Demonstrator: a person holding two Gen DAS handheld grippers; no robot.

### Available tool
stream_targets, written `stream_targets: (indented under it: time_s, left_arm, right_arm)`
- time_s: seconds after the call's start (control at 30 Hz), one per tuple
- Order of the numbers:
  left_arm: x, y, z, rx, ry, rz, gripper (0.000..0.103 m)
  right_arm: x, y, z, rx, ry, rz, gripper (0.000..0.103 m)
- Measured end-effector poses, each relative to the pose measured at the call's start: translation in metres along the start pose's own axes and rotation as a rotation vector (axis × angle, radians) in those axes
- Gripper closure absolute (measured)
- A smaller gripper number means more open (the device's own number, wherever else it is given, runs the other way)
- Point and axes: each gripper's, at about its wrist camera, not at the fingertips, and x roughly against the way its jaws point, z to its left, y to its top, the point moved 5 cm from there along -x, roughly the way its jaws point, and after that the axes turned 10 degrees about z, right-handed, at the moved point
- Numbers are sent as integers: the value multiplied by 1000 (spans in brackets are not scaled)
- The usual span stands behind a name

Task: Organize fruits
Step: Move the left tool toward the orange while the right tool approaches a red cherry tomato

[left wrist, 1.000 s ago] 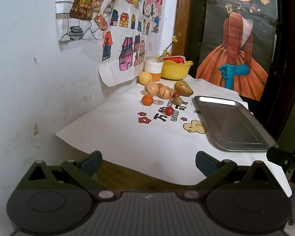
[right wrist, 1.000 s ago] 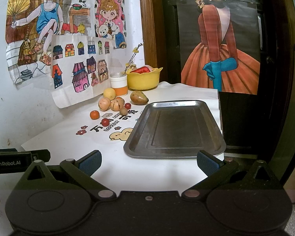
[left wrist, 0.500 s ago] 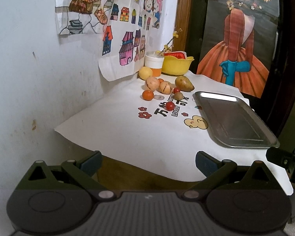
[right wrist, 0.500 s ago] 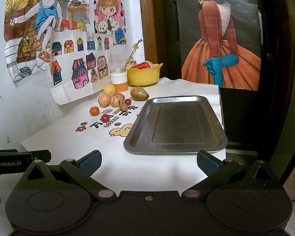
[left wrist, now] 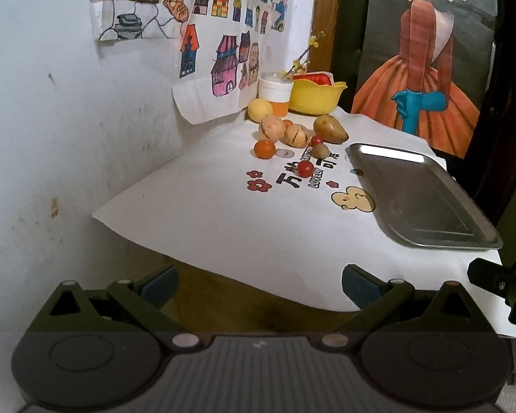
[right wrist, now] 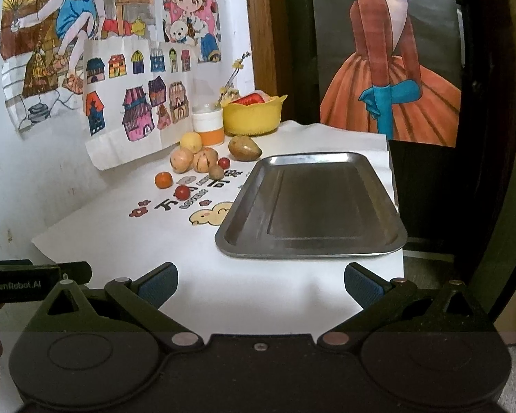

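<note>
Starting point: both grippers hang short of the near edge of the desk (right wrist: 127, 241), nothing picked up yet.
Left gripper (left wrist: 258, 284): fingers spread wide and empty, aimed across the near left corner of the desk toward the fruit.
Right gripper (right wrist: 259, 284): fingers likewise released and holding nothing, lined up with the near end of the tray (right wrist: 309, 206).
Fruit: all of it sits in a loose cluster at the far left of the desk, left of the tray and none on it.
Cluster members: a yellow round fruit (right wrist: 191, 141) farthest back, two tan peach-like fruits (right wrist: 193, 161) touching each other, a brown pear (right wrist: 244, 148) to their right, a small orange (right wrist: 163, 179) on the left, a small brown fruit (right wrist: 216, 171), and two small red fruits, one near (right wrist: 182, 191) and one tucked far (right wrist: 224, 162).
Tray: bare metal, lying along the right side of the desk with its long side running near to far; judged to be the place the fruit belongs, since it is bare and beside the pile.
Behind the fruit: a white and orange cup (right wrist: 208, 125) and a yellow bowl (right wrist: 253, 115) with something red inside stand against the far wall.
Why held so: opened wide in advance, the fingers look ready to close round a fruit once they reach it.
Likely first pick: the near red fruit, standing apart from the rest and easiest to reach without knocking others.
Risk: round fruit may roll on the smooth paper cover (left wrist: 223, 227) if nudged.
</note>
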Motion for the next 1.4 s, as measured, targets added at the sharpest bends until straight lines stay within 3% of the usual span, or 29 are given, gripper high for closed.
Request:
stream_targets:
  time_s: [0.47, 0.97, 1.4]
  left_arm:
    - [-41, 24, 3, -12, 25, 98, 0]
    - [-64, 128, 16, -42, 52, 6, 0]
    - [-127, 166, 18, -40, -51, 94, 0]
  right_arm:
    - [-37, 17, 4, 44, 5, 60, 0]
    - [-88, 106, 18, 153, 70, 45, 0]
    - [-152, 115, 81, 205, 159, 103, 1]
